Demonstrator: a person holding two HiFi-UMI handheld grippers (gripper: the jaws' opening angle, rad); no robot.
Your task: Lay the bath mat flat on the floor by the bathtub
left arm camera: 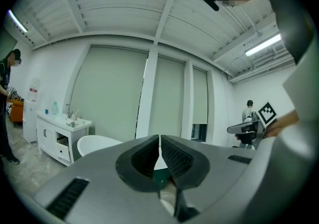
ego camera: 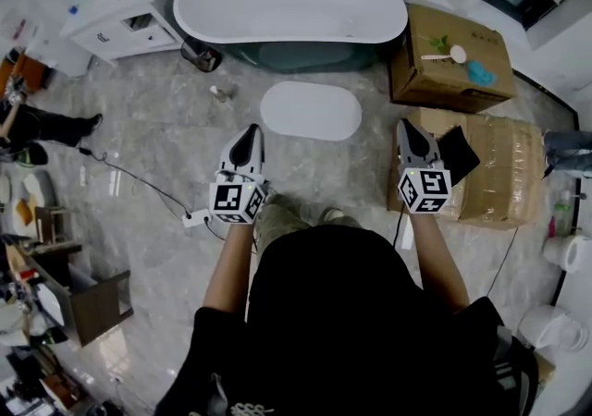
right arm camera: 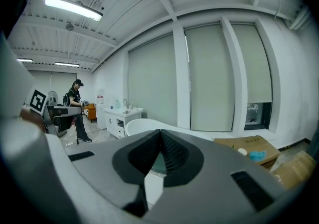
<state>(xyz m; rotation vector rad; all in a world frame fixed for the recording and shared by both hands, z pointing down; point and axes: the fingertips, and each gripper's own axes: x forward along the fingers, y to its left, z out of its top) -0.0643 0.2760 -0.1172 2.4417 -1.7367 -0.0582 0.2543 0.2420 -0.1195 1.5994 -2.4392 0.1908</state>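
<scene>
A white oval bath mat (ego camera: 310, 110) lies flat on the grey marble floor just in front of the white bathtub (ego camera: 289, 3). My left gripper (ego camera: 250, 135) is held in the air below and left of the mat, shut with nothing in it. My right gripper (ego camera: 408, 129) hovers to the mat's right, also shut and empty. In the left gripper view the closed jaws of the left gripper (left arm camera: 159, 149) point level toward the tub (left arm camera: 97, 144). In the right gripper view the right gripper (right arm camera: 159, 138) has its jaws together, the bathtub (right arm camera: 149, 127) behind them.
Cardboard boxes (ego camera: 450, 58) stand right of the tub, a taped one (ego camera: 499, 169) nearer me. A white vanity (ego camera: 125, 7) stands at the back left. A cable and power strip (ego camera: 191, 217) lie on the floor. Another person (ego camera: 42, 123) stands at the left.
</scene>
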